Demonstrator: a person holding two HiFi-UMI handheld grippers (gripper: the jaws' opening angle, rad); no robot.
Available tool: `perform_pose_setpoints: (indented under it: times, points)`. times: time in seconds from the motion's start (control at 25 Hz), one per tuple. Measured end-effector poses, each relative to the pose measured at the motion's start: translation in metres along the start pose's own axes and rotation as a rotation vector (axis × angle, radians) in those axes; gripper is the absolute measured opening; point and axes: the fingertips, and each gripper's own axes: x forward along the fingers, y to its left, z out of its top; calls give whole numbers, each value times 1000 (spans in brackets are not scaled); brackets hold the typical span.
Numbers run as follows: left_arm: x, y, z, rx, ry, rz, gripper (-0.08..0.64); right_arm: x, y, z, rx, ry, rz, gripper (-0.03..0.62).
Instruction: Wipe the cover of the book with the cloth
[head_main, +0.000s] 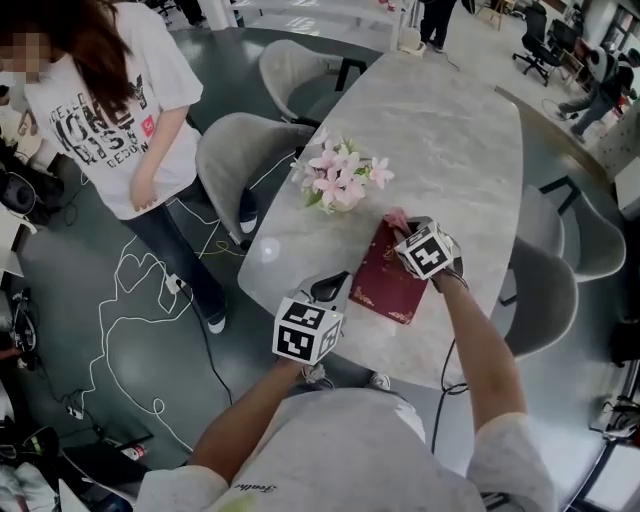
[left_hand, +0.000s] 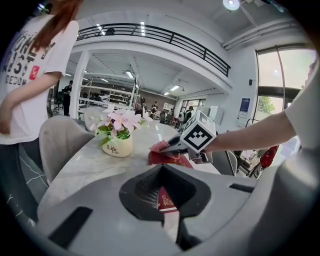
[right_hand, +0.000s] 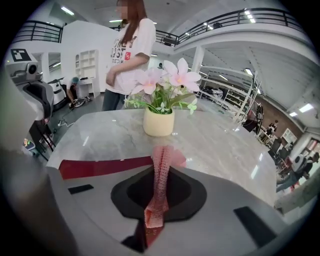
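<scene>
A dark red book (head_main: 383, 280) lies on the marble table (head_main: 450, 130) near its front edge. My left gripper (head_main: 335, 289) is shut on the book's near left corner; in the left gripper view the red cover (left_hand: 168, 201) sits pinched between the jaws. My right gripper (head_main: 406, 229) is shut on a pink cloth (head_main: 397, 218), which rests at the book's far end. In the right gripper view the cloth (right_hand: 161, 170) runs out of the jaws as a narrow strip, and the book (right_hand: 100, 166) shows to its left.
A cream pot of pink flowers (head_main: 340, 180) stands just beyond the book. A person in a white T-shirt (head_main: 115, 110) stands left of the table. Grey chairs (head_main: 240, 150) (head_main: 545, 295) flank the table, and white cables (head_main: 130, 290) lie on the floor.
</scene>
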Motion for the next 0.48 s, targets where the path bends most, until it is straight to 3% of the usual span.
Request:
perform_pose_setpoints:
  times: [0.48]
  points:
    - [-6, -8, -3, -10, -15, 11, 6, -9, 46, 0, -16, -19, 73, 16]
